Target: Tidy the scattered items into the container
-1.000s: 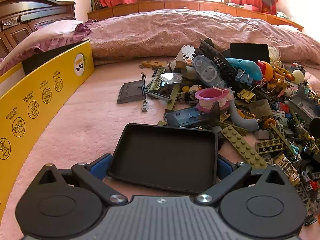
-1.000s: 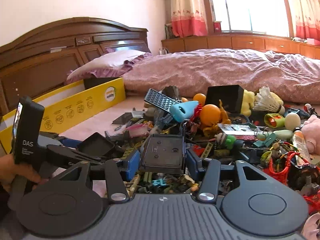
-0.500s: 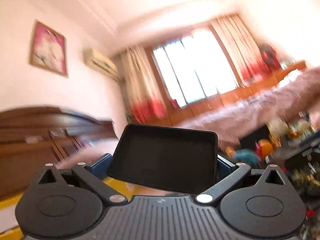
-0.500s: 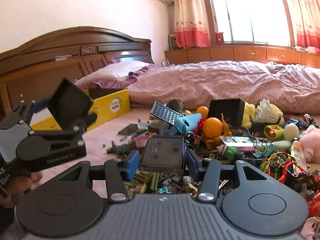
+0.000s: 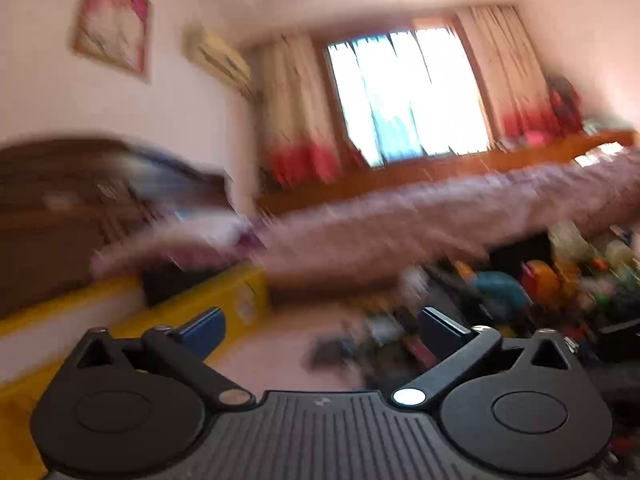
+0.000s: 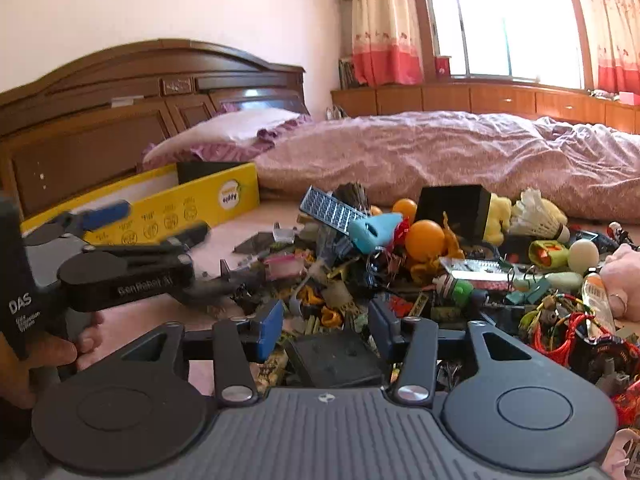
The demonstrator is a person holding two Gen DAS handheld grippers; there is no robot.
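Left claw (image 5: 320, 326) is wide open and empty, aimed past the yellow box (image 6: 168, 208) at far left. Right claw (image 6: 326, 330) is half open – a dark plate (image 6: 336, 358) lies between its jaws, maybe not gripped – toy pile (image 6: 440, 264) just beyond.

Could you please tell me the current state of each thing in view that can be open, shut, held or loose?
left gripper: open, nothing between the fingers.
right gripper: shut on the dark plate.
dark plate: between the pads, tipped back nearly flat.
yellow box: open at the top.
toy pile: loose, scattered on the bed, not in the box.
curtains: drawn apart.
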